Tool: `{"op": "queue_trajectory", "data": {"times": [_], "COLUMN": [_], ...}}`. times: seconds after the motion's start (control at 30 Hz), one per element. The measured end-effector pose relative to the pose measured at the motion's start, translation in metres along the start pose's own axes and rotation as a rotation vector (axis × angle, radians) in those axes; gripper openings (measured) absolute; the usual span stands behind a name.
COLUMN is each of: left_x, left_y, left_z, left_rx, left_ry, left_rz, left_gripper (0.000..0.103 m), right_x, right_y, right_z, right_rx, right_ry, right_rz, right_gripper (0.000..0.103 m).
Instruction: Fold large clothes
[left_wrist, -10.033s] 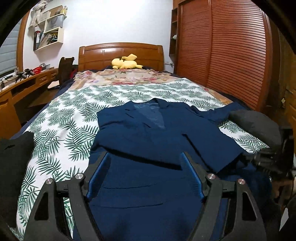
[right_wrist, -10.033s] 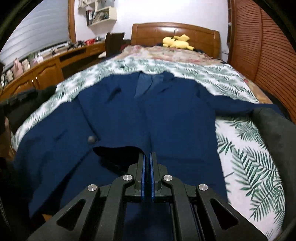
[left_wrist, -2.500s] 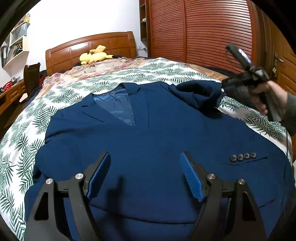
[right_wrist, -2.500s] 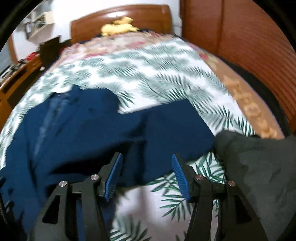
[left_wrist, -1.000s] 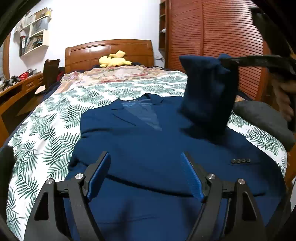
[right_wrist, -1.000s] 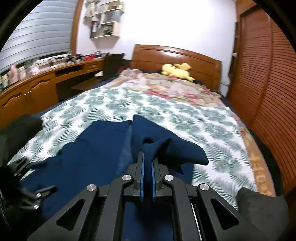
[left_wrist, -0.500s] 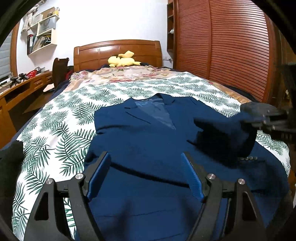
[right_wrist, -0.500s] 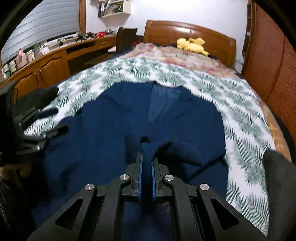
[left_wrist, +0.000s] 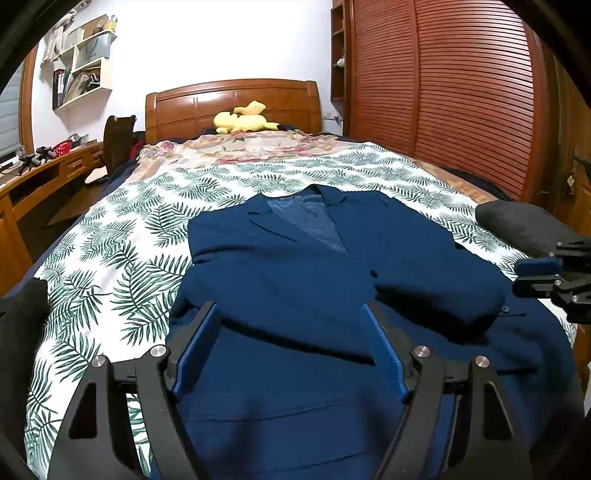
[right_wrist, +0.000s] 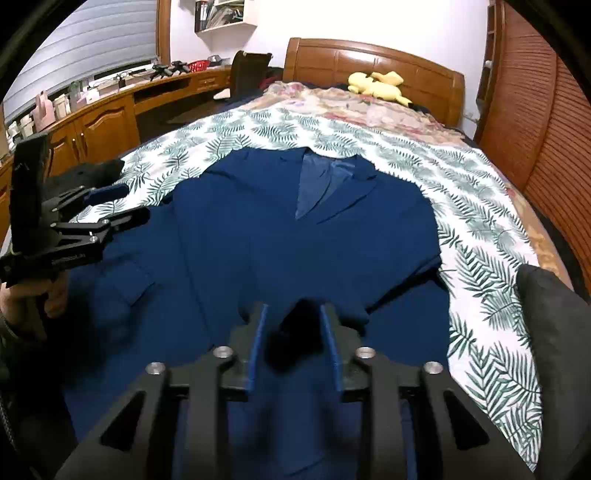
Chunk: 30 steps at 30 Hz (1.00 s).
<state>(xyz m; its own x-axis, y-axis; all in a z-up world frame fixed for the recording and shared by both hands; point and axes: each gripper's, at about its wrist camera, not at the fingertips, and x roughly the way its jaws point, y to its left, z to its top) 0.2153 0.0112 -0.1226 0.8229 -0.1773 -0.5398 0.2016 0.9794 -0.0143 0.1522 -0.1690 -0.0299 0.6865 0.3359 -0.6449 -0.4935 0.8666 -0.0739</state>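
A navy suit jacket (left_wrist: 295, 280) lies face up on the leaf-print bedsheet (left_wrist: 110, 280), collar toward the headboard. Its right sleeve (left_wrist: 436, 291) is folded across the front. My left gripper (left_wrist: 288, 310) hovers open over the jacket's lower front, with nothing between its fingers. In the right wrist view the same gripper (right_wrist: 133, 203) is at the jacket's (right_wrist: 295, 240) left edge, held by a hand (right_wrist: 33, 295). My right gripper (right_wrist: 294, 308) is low over the jacket and its jaws are opening. The dark sleeve end (right_wrist: 295, 332) lies loose between them. From the left wrist view it (left_wrist: 517, 277) shows at the right edge.
A dark grey folded garment (left_wrist: 524, 229) rests on the bed's right side, and another dark garment (left_wrist: 18, 332) on its left edge. A yellow plush toy (left_wrist: 243, 120) lies by the headboard. Slatted wardrobe doors (left_wrist: 461, 110) stand to the right, a wooden desk (right_wrist: 103, 122) to the left.
My right gripper came down from mid-air with the sleeve, laid it across the jacket front and parted its jaws. My left gripper stayed open in place.
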Motion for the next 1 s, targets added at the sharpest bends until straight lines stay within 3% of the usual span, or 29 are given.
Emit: {"op": "queue_trajectory", "data": {"times": [0.27,0.53,0.73,0.87,1.0], "left_x": [-0.004,-0.003,-0.003,-0.004,-0.005], "left_y": [-0.004,-0.007,-0.007,-0.004,-0.002], "left_z": [-0.001,-0.002,-0.003,-0.004,-0.005], "left_rx": [0.013,0.03,0.028,0.024,0.025], "left_ry": [-0.001,0.005,0.005,0.005,0.007], "left_rz": [-0.003,-0.007,-0.008,-0.007,-0.005], "left_gripper": [0.078,0.078,0.078,0.078,0.078], "right_x": [0.015,0.073,0.104,0.117,0.124], "right_y": [-0.02,-0.038,-0.024,-0.028,-0.037], "right_z": [0.002,0.005,0.004,0.005,0.002], "right_rx": [0.04,0.153,0.149,0.156,0.215], "right_ry": [0.003,0.106,0.167,0.181,0.194], "right_rz": [-0.036,0.0,0.02,-0.017,0.029], "right_gripper": [0.039,0.039,0.04,0.061,0.062]}}
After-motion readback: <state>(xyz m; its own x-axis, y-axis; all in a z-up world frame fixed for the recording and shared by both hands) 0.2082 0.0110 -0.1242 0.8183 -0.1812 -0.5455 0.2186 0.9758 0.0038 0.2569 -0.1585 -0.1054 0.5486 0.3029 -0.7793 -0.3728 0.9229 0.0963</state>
